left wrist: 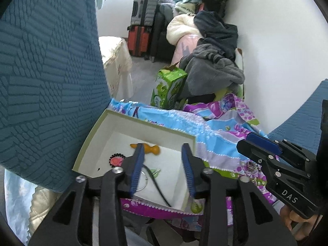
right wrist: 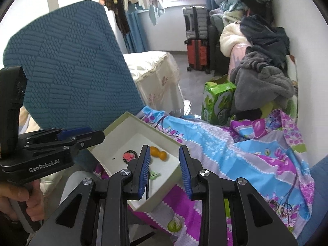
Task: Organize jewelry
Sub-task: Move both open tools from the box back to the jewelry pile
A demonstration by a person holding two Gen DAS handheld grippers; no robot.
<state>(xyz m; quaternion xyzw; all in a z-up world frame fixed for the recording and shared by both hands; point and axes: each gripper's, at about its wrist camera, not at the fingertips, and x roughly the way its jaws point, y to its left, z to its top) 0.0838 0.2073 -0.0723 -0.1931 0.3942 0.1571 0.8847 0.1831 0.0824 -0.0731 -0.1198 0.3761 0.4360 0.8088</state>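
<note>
Left tool (left wrist: 164, 164) sits bottom centre of the left wrist view, jaws parted, nothing between the pads; it hangs above the open white box (left wrist: 143, 121), not touching anything inside. Right tool (right wrist: 165, 170), bottom centre of its own view, is also parted and empty, over the near right corner of the same box (right wrist: 123, 121). Box rests on the patterned bedspread (right wrist: 235, 153), mid-frame, blue cushion (right wrist: 67, 67) just upper left of it. Inside: orange gourd-shaped piece (right wrist: 157, 153) near the far wall, long axis roughly left-right in frame; pink flower piece with black trim (right wrist: 129, 156) to its left; small green piece (right wrist: 154, 174) nearer; a thin ring (left wrist: 143, 181) and dark cord (left wrist: 157, 190) by the left tool's left finger. My read: jewelry is already in the box, directly below and ahead of both tools. Left tool looks nearer to the ring and cord, right tool nearer the gourd. No piece is gripped.
</note>
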